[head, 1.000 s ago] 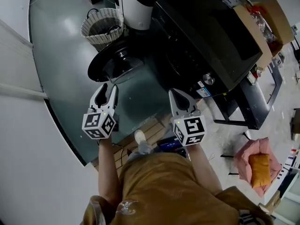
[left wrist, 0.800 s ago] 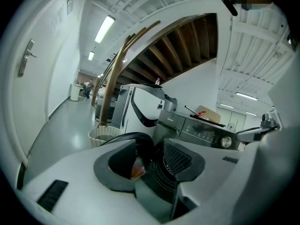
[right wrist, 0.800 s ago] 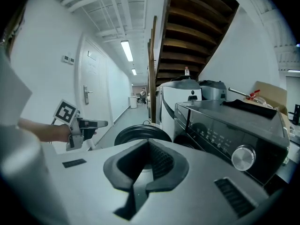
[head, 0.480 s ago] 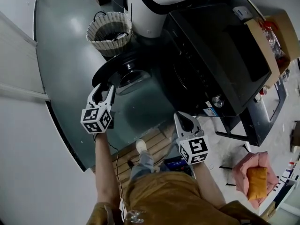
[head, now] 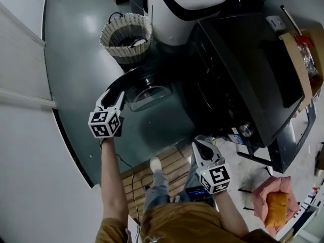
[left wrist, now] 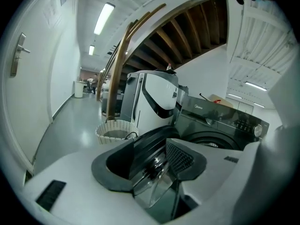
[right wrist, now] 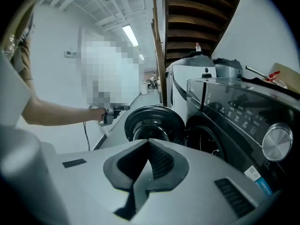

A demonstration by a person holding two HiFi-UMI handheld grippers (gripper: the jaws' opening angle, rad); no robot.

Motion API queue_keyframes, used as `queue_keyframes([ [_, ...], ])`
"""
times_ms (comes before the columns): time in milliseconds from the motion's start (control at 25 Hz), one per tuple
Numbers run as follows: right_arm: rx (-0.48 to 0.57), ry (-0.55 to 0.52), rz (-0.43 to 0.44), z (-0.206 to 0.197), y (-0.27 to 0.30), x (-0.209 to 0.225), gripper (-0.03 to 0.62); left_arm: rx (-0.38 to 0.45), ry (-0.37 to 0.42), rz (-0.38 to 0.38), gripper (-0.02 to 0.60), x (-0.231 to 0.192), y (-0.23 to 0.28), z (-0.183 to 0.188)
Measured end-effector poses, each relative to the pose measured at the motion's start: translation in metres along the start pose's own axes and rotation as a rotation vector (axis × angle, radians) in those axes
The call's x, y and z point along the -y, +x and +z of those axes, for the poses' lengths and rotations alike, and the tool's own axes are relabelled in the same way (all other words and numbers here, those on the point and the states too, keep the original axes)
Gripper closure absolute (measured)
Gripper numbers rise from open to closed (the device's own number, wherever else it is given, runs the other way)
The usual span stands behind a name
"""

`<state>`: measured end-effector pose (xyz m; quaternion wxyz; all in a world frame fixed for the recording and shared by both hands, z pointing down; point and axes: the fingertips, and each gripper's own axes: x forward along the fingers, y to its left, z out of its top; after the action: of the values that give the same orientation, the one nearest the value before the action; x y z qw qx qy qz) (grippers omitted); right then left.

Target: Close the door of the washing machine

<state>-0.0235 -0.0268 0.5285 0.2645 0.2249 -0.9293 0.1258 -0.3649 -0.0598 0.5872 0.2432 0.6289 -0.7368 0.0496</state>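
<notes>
At the approach step, with the jaws of the left gripper [head: 115, 95] opening astride, seemingly not yet pressing, the rim [left wrist: 145, 144] of the door [head: 147, 82] swung wide from the washing machine [head: 243, 70], and the right gripper [head: 200, 140] clenched empty; next, swing that rim firmly toward the drum opening [right wrist: 213, 144].

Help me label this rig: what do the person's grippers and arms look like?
Both the left gripper and right gripper are pale grey-white plastic, tapering to two jaws lined with dark ribbed pads, each carrying a white cube with black square markers. No sleeves cover the forearms.
</notes>
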Motion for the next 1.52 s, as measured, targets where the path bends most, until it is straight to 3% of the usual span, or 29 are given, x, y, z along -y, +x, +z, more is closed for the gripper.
queue_keyframes([
  [520,-0.091,0.053,0.017,-0.039,0.005,0.016,0.583,-0.098,0.051,-0.005,0.325,-0.036,0.063,-0.007],
  [760,-0.097,0.072,0.008,-0.046,0.0,0.027,0.583,-0.133,0.079,-0.052,0.311,-0.033,0.081,-0.012],
  [1520,-0.053,0.069,-0.007,-0.03,-0.007,0.022,0.583,-0.203,0.036,-0.012,0.308,-0.028,0.075,-0.021],
])
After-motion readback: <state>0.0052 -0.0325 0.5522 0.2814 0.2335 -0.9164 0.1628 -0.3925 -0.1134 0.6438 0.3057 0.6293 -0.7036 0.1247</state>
